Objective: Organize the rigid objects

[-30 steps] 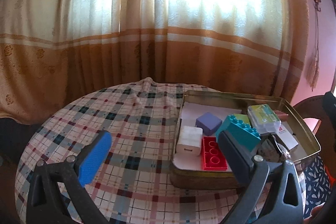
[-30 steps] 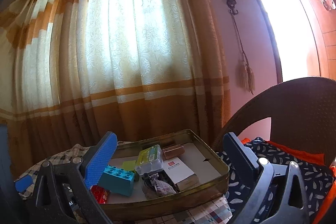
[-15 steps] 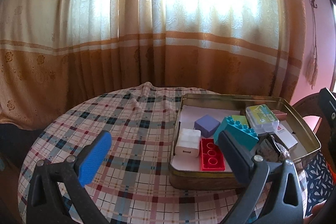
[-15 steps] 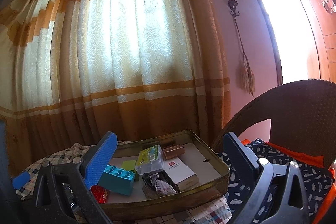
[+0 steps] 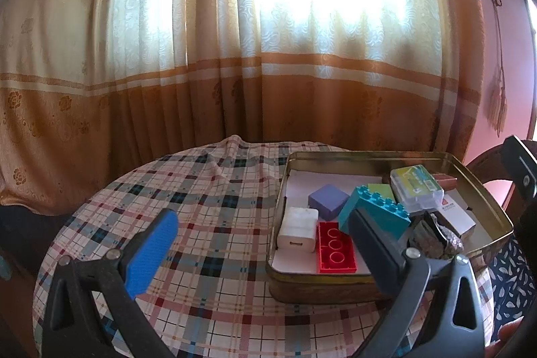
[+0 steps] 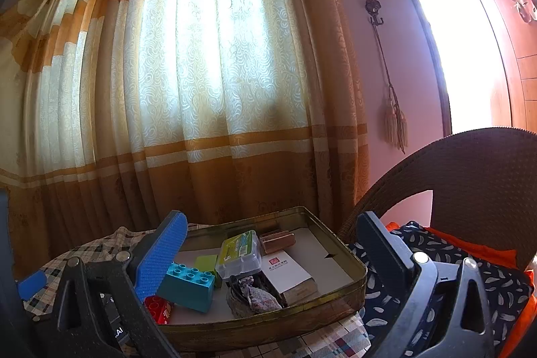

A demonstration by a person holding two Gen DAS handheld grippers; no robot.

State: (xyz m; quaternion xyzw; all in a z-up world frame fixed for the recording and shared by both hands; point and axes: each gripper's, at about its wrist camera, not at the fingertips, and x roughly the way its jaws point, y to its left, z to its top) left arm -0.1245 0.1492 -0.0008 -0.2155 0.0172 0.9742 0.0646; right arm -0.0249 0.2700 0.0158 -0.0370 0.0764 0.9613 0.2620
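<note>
A brass-coloured metal tray [image 5: 483, 183] stands on the right of a round table with a plaid cloth [image 5: 201, 207]. It holds a white block [image 5: 298, 228], a purple block [image 5: 328, 201], a red brick [image 5: 335, 249], a teal brick [image 5: 376, 212], a clear case with a green label [image 5: 416, 188] and a white box [image 5: 458, 215]. The tray [image 6: 352, 260] also shows in the right wrist view, with the teal brick [image 6: 186, 286] and the case [image 6: 240, 254]. My left gripper [image 5: 265, 244] is open and empty, above the tray's near left corner. My right gripper [image 6: 272, 252] is open and empty above the tray.
Orange and cream curtains [image 5: 235, 56] hang behind the table. A brown wicker chair [image 6: 470, 176] with dark patterned and orange cloth [image 6: 436, 257] stands right of the tray. A tassel cord [image 6: 394, 119] hangs on the pink wall.
Both grippers have drawn back and up a little from the tray. Nothing in the tray has moved, and both stay open.
</note>
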